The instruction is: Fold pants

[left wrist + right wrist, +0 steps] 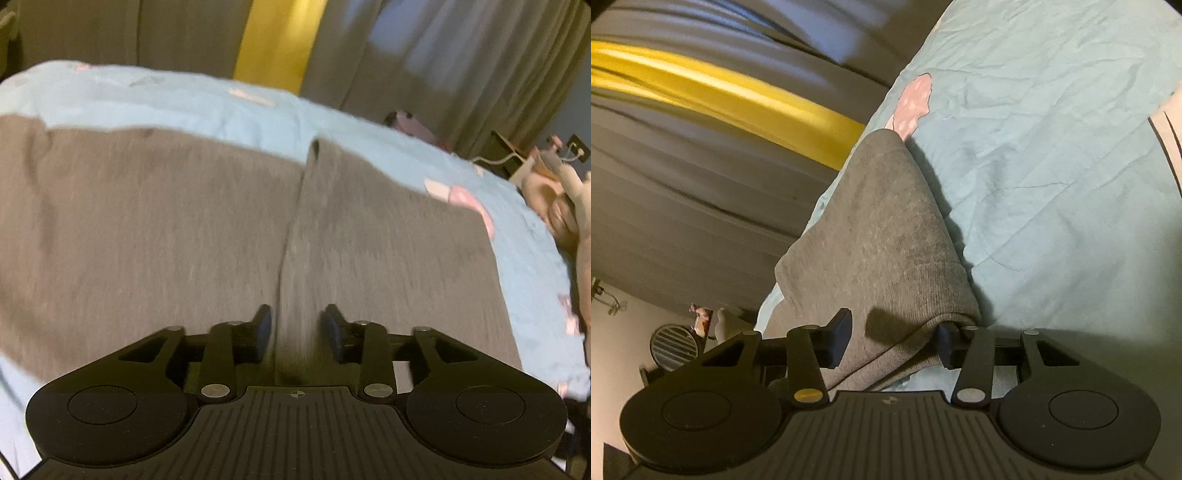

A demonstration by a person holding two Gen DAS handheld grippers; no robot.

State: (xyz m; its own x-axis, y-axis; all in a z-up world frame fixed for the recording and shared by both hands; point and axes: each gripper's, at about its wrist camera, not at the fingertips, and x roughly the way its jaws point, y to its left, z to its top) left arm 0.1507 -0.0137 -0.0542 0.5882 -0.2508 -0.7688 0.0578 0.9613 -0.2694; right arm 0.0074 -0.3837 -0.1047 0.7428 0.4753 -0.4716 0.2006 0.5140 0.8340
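Observation:
Grey pants (184, 229) lie spread on a light blue bed sheet (184, 99). In the left wrist view a raised ridge of the grey fabric (295, 295) runs between the fingers of my left gripper (297, 321), whose jaws stand a little apart around it. In the right wrist view my right gripper (892, 332) is open, with a folded edge of the pants (879, 236) lying between its fingers and draped over the right finger (947, 338). The view is tilted sideways.
Grey curtains with a yellow strip (277, 40) hang behind the bed. Pink stuffed toys (557, 195) and a bedside stand sit at the right edge. The sheet (1052, 147) has pink prints. A round fan (674, 347) stands low left in the right wrist view.

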